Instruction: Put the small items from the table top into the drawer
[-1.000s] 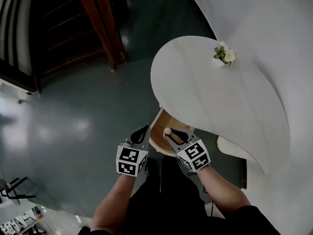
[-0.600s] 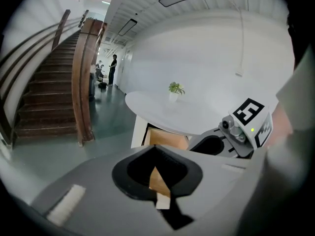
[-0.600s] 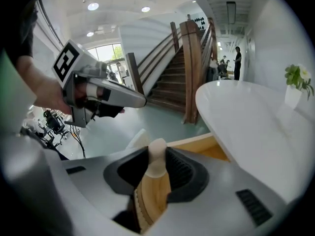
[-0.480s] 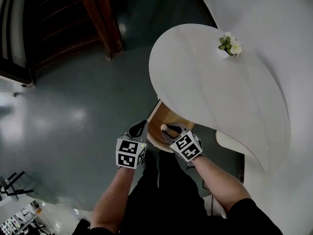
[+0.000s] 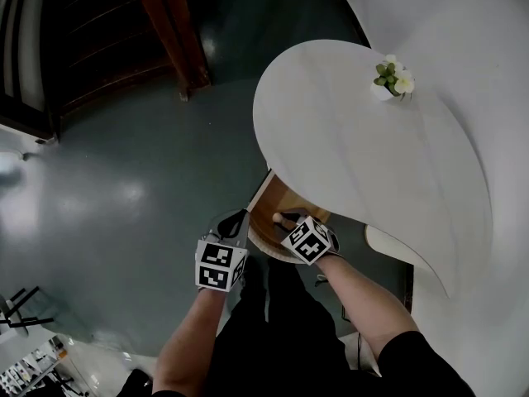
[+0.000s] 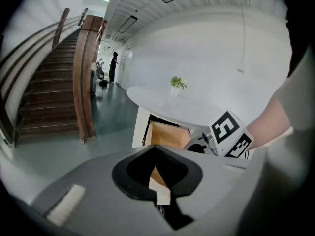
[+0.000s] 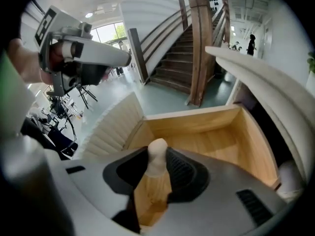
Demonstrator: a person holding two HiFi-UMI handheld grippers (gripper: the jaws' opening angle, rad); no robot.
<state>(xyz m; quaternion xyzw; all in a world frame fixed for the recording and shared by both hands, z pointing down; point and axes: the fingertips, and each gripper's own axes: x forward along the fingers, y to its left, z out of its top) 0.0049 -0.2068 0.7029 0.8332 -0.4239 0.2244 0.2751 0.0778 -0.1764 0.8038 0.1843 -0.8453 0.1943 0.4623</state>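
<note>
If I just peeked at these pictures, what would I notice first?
Probably the little wooden peg standing between the jaws of the right gripper, which are opening over the open wooden drawer under the table's edge. After that, the tiny potted plant with pale flowers, sitting alone at the far side of the big white table.

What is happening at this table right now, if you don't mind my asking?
A person with a gripper in each hand stands at a white table whose wooden drawer is open. The right gripper reaches into the drawer with a small wooden peg between its jaws, which are opening. The left gripper hovers beside it, empty.
</note>
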